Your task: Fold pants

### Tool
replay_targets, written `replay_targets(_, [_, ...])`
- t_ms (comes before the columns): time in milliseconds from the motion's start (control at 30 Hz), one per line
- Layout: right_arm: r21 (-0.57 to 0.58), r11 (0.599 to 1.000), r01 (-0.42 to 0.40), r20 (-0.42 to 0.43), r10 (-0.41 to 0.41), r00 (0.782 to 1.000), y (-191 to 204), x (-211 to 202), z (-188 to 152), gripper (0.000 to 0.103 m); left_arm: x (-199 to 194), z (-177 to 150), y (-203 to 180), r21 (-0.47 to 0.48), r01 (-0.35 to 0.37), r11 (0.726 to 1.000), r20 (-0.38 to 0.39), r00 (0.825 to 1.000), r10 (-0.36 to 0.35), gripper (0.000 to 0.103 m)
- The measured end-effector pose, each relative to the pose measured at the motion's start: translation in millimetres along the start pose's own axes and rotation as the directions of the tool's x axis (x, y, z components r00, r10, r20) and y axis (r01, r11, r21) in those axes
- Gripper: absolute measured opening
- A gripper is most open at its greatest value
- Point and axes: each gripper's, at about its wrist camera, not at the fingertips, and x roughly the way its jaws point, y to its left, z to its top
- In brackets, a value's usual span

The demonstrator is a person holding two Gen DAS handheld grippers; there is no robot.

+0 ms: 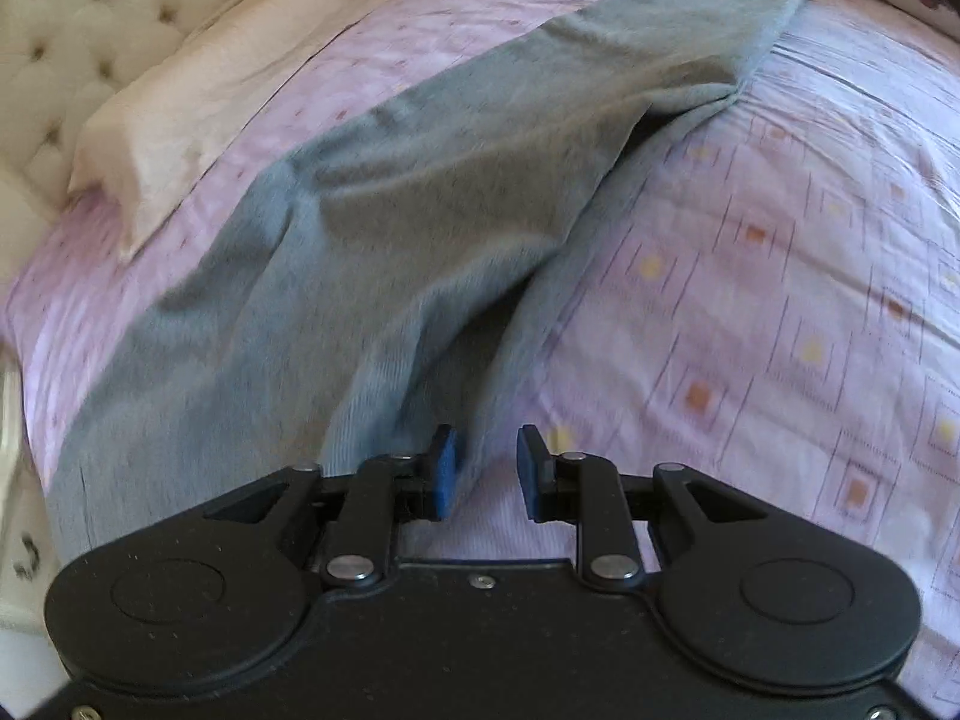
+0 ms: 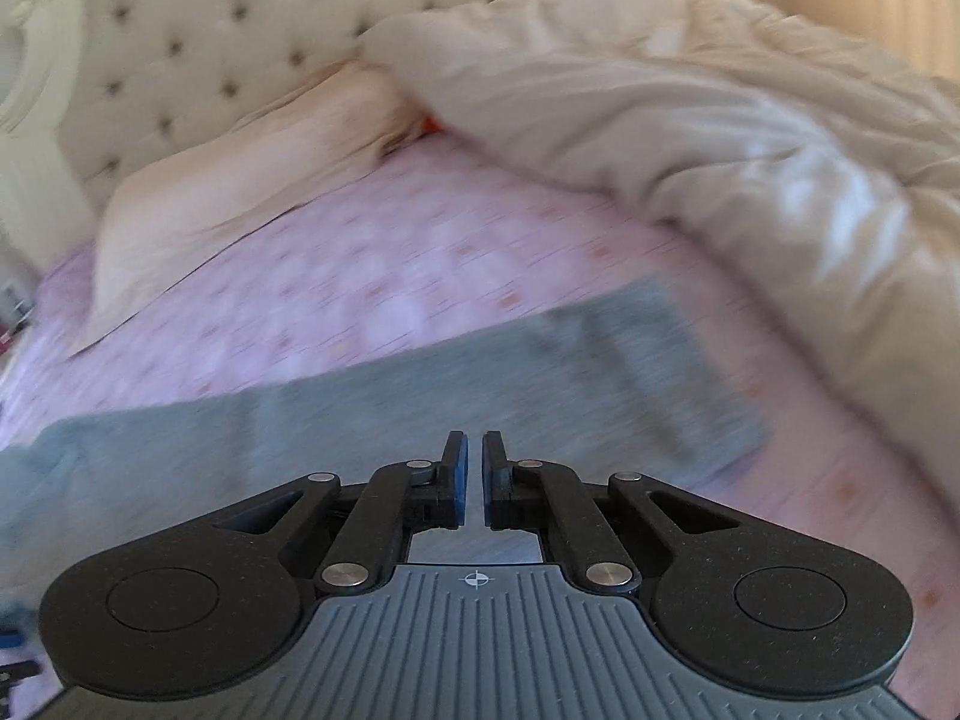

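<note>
Two tools hang over the bed (image 1: 750, 192), where the grey pants (image 1: 420, 210) lie stretched across the pink patterned sheet with one leg folded onto the other. The left tool (image 1: 486, 474) stands partly parted with nothing between its blue pads, just beside a raised fold of the cloth, while the right tool (image 2: 474, 474) is nearly closed and empty above the legs. If the left pads close on only the top layer, the lower leg could stay behind and the fold would skew; the bunched duvet (image 2: 750, 150) nearby could also snag the hem.
</note>
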Motion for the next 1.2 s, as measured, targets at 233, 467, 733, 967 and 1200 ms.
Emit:
replay_targets(233, [-0.021, 0.990, -0.140, -0.053, 0.139, 0.989, 50, 3, -11, 0.005, -2, -5, -15, 0.096, -0.077, 0.992, 0.021, 0.997, 0.076, 0.046])
replay_targets(467, [-0.184, 0.921, -0.342, -0.164, 0.314, 0.935, 128, 1, -38, 0.006, -1, -19, 8, -0.141, -0.079, 0.987, -0.071, 0.995, 0.070, 0.052])
replay_targets(733, [-0.408, 0.697, -0.589, -0.371, 0.463, 0.805, 248, 6, -99, 0.022, -26, -49, 46, -0.386, 0.051, 0.921, -0.110, 0.989, -0.101, 0.054])
replay_targets(967, [-0.536, 0.520, -0.665, -0.430, 0.509, 0.745, 323, 13, -135, 0.022, -42, -61, 89, -0.513, -0.027, 0.858, -0.100, 0.995, -0.029, 0.053])
replay_targets(1200, [-0.549, 0.509, -0.663, -0.404, 0.533, 0.744, 349, 15, -170, 0.028, -33, -75, 137, -0.683, -0.078, 0.727, -0.115, 0.993, -0.001, 0.053])
